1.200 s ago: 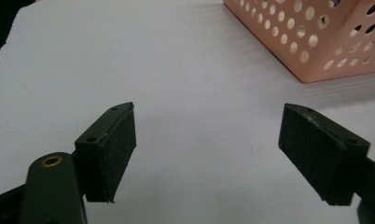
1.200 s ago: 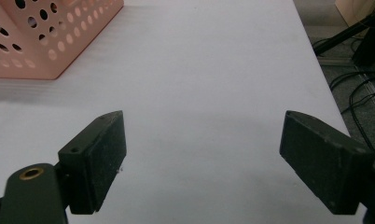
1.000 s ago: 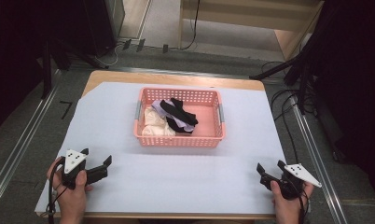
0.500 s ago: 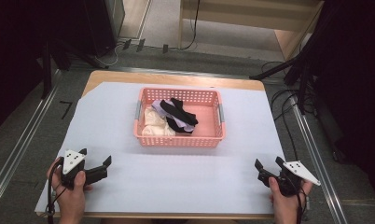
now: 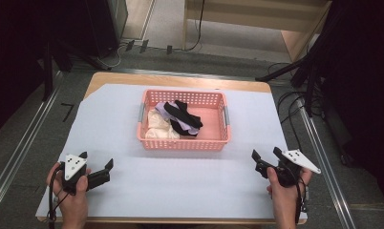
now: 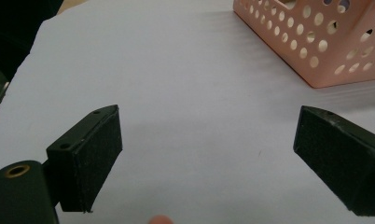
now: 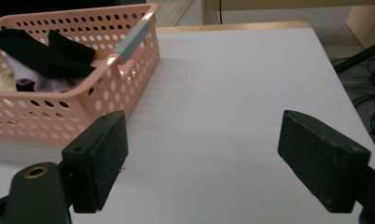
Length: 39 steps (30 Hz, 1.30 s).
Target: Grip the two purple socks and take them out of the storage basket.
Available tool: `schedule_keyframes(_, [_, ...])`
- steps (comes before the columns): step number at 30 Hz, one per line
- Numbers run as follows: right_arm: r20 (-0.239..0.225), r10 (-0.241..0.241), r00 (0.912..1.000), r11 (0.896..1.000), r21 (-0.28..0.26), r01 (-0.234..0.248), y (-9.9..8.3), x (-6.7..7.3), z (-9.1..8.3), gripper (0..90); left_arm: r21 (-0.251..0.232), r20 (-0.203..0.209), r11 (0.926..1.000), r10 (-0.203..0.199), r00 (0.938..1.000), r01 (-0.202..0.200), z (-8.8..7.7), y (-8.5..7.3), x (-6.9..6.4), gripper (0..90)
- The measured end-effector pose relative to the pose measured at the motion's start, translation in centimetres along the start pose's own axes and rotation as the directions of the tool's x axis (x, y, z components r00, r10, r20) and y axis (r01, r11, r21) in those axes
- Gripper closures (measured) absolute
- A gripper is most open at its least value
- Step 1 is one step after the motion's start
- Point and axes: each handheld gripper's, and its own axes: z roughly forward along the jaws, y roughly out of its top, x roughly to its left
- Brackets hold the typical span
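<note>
A pink perforated basket [image 5: 183, 142] stands at the middle of the white table cover, holding black [image 5: 183, 114], lilac [image 5: 186, 127] and cream [image 5: 160, 130] pieces of cloth. My left gripper [image 5: 95, 165] rests near the front left corner, open, with nothing between its jaws. In the left gripper view the basket's corner [image 6: 325, 46] lies ahead to the right of that gripper [image 6: 209, 163]. My right gripper [image 5: 266, 155] sits near the front right corner, also open and empty. From the right gripper view [image 7: 202, 161] the basket [image 7: 73, 107] and its grey handle [image 7: 132, 39] lie ahead to the left.
The white cover [image 5: 180, 191] spreads over a wooden table whose edge [image 5: 176, 78] shows at the back. Metal rails [image 5: 18, 152] run along both sides on the floor. Cables [image 5: 295, 105] and dark stands lie off the right side.
Both grippers shifted only slightly near the front edge; the left one drifted a little back toward the person. Nothing was picked up or let go.
</note>
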Motion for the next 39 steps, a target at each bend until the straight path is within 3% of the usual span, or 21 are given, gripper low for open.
schedule_keyframes(2, [0.002,-0.001,1.0000,1.000,0.002,0.001,0.6,0.5,0.4,13.3,-0.002,0.007,0.9999,0.011,0.9999,-0.011,0.0,0.0,-0.1,8.7])
schedule_keyframes(4, [0.035,0.011,0.9993,1.000,0.007,-0.011,1.3,1.2,1.1,12.3,0.000,0.009,0.9999,0.011,0.9999,-0.011,0.0,0.0,-0.1,8.7])
schedule_keyframes(13, [-0.004,0.006,1.0000,1.000,-0.005,-0.006,3.2,3.4,2.8,11.5,0.020,-0.006,0.9997,0.011,0.9999,-0.011,0.2,0.1,-0.1,8.7])
schedule_keyframes(14, [-0.020,0.007,0.9998,1.000,-0.024,-0.008,4.0,4.3,3.2,11.4,0.019,-0.006,0.9997,0.011,0.9999,-0.011,0.2,0.1,-0.1,8.7])
schedule_keyframes(16, [-0.028,0.003,0.9996,1.000,-0.026,-0.003,4.3,4.7,3.3,11.4,0.020,-0.010,0.9997,0.016,0.9998,-0.016,0.2,0.1,-0.2,8.7])
schedule_keyframes(20, [-0.063,-0.024,0.9977,0.999,-0.025,0.023,5.6,7.0,4.6,9.4,0.023,-0.006,0.9996,0.018,0.9998,-0.018,0.2,0.1,-0.2,8.8])
schedule_keyframes(29, [-0.120,-0.026,0.9924,1.000,0.005,0.027,6.3,9.7,7.4,8.7,0.035,-0.006,0.9992,0.020,0.9998,-0.020,0.3,0.1,-0.2,8.9])
schedule_keyframes(33, [-0.130,-0.053,0.9901,0.998,0.026,0.057,6.3,11.0,8.4,9.1,0.040,-0.008,0.9989,0.023,0.9997,-0.023,0.4,0.1,-0.2,8.9])
schedule_keyframes(35, [-0.155,-0.073,0.9852,0.996,0.047,0.081,6.2,12.1,9.4,11.3,0.045,-0.009,0.9986,0.026,0.9996,-0.026,0.4,0.2,-0.2,8.9])
schedule_keyframes(39, [-0.193,-0.077,0.9781,0.993,0.070,0.092,6.1,13.2,10.3,14.6,0.046,-0.006,0.9985,0.029,0.9995,-0.029,0.4,0.2,-0.2,8.9])
